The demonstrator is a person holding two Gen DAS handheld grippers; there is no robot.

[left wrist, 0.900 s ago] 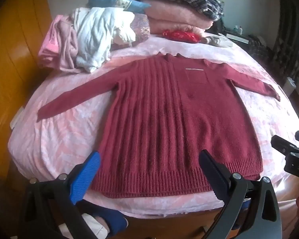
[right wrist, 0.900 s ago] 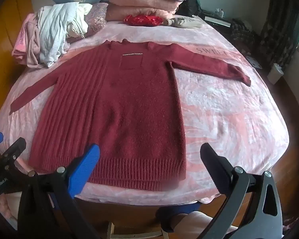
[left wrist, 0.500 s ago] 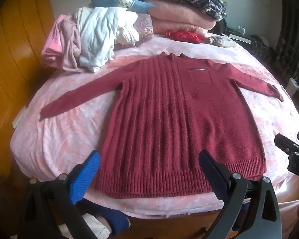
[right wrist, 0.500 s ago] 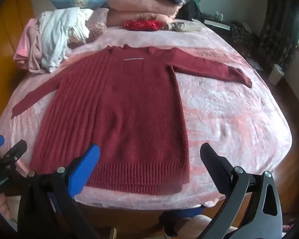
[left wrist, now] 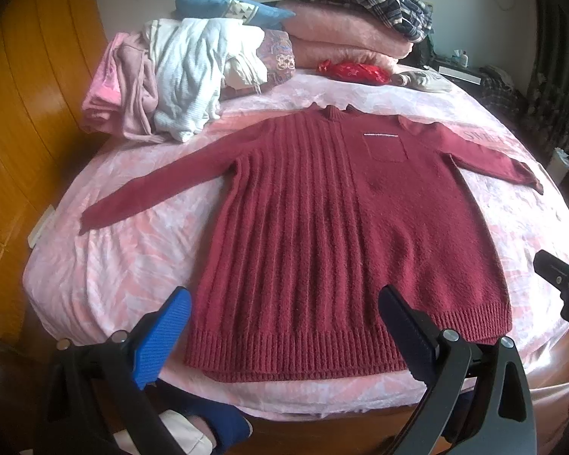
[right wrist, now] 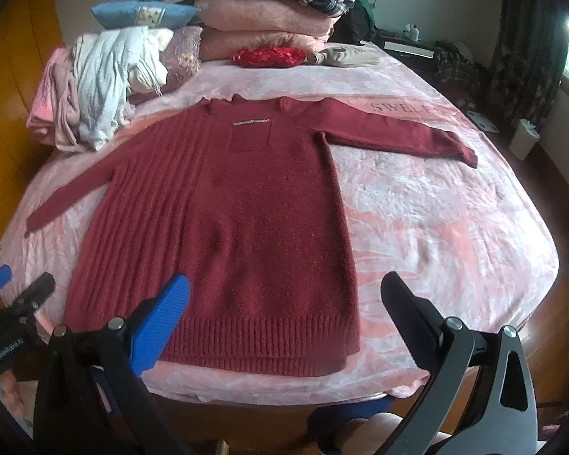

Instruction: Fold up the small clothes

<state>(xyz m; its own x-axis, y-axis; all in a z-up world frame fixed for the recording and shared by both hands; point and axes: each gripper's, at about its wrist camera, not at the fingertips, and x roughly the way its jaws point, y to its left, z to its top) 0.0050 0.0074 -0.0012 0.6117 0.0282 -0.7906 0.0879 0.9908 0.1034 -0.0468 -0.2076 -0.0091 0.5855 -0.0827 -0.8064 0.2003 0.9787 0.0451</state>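
Across the middle of both frames lies the pink patterned bedspread [left wrist: 125, 265], and I read it as my whole working surface. Flat on it, filling the centre of the left wrist view, is the dark red knit sweater [left wrist: 322, 227], front up, both sleeves stretched out to the frame edges, ribbed hem [left wrist: 296, 356] nearest me at the lower centre. Nothing is folded yet, so I judge the first fold is the step in hand.

At the upper left sits a heap of white and pink clothes [left wrist: 178, 76], well apart from the sweater; folded pink blankets [left wrist: 341, 41] are stacked at the top centre. I would keep the fold clear of both.

My left gripper [left wrist: 284, 326] hovers at the bottom of its view, fingers spread wide with nothing between them; my right gripper [right wrist: 284, 322] is likewise wide apart and empty, above the hem's right part.

To do this well, I would take one sleeve at its cuff [right wrist: 466, 151], lay it straight across the chest pocket [right wrist: 248, 136], and pinch only the top knit layer, since thick knit may drag the bedspread.
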